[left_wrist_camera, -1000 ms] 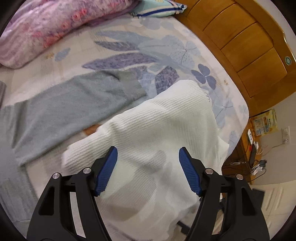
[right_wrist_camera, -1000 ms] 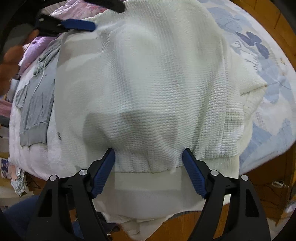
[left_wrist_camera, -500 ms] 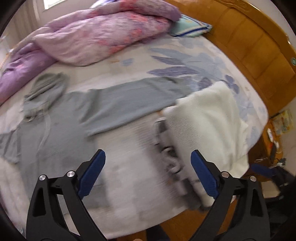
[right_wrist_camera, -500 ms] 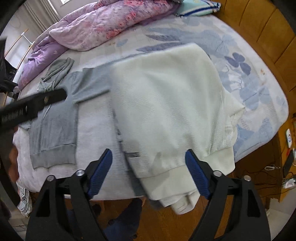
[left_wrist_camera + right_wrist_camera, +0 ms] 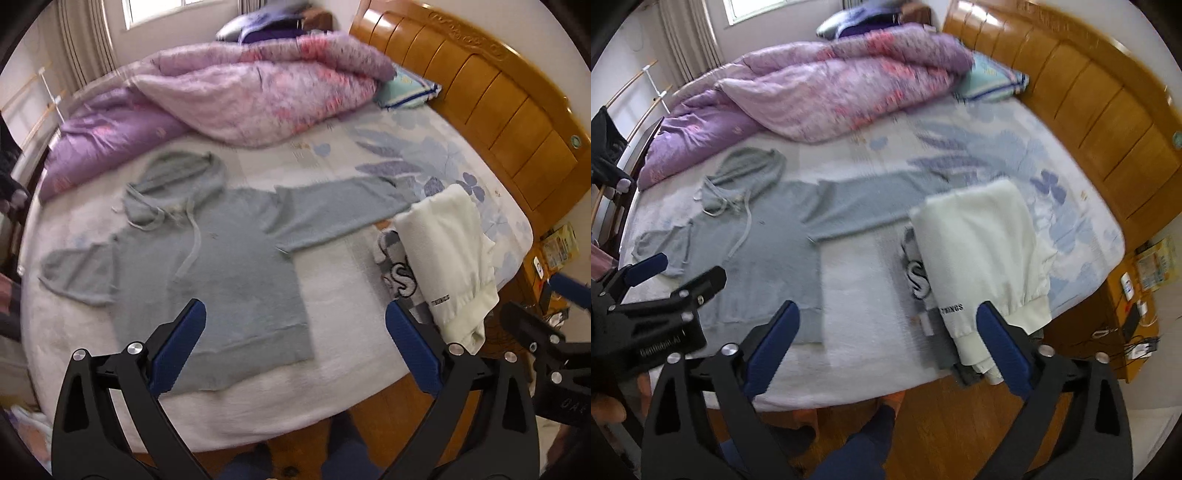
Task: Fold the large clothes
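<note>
The bed [image 5: 332, 369] now fills the view ahead of both my claws; a second ago the white sweater [image 5: 979, 251] was nearly all I could see. The quilt [image 5: 240, 96] is bunched at the far side, by the headboard [image 5: 498, 110]. The grey hoodie [image 5: 221, 266] lies flat ahead of my left claw [image 5: 293, 347], hood at the far end, one sleeve stretched right toward the sweater. The sweater lies folded near the bed's near right corner, ahead and just right of my right claw [image 5: 886, 347], its cuffed edge hanging over the side, on top of another folded piece with a dark letter print [image 5: 918, 280]. Both claws have just been opening and stand spread wide with nothing between the pads, clear above the bed where earlier they sat close over the sweater.
</note>
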Tool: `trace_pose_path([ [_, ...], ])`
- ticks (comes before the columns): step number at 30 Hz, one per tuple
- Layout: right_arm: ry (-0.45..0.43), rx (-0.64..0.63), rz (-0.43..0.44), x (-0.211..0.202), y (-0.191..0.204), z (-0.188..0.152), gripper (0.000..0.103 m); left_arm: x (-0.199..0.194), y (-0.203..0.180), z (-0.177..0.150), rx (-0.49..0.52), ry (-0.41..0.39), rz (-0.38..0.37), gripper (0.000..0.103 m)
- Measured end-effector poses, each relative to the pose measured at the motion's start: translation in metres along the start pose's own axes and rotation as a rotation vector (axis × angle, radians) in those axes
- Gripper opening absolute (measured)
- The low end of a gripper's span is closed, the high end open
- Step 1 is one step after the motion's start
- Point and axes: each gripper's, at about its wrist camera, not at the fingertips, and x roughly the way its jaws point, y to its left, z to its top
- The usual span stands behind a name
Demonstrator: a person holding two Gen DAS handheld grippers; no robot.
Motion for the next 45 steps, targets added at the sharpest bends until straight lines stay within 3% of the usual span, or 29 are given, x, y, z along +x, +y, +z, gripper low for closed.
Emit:
trace_pose_path([
  [9,-0.099,0.001,0.002,-0.092,0.064,-0.002,0.095,-0.097,0.062,-0.007,-0.039,-0.082,-0.01,0.098],
  [18,-0.146,-0.03,0.062,-0.145,0.085,-0.008,0.095,-0.171,0.075,-0.025,-0.069,-0.164,0.003,0.098],
  [29,-0.214,-0.114,0.135,-0.192,0.068,-0.021,0.095,-0.229,0.042,-0.046,-0.133,-0.246,0.038,0.098],
  [37,-0.275,-0.182,0.087,-0.223,0.043,-0.043,0.095,-0.26,0.01,-0.065,-0.167,-0.265,0.056,0.098],
  [45,-0.286,-0.175,0.109,-0.238,0.017,-0.06,0.095,-0.287,-0.024,-0.078,-0.151,-0.295,0.073,0.098],
])
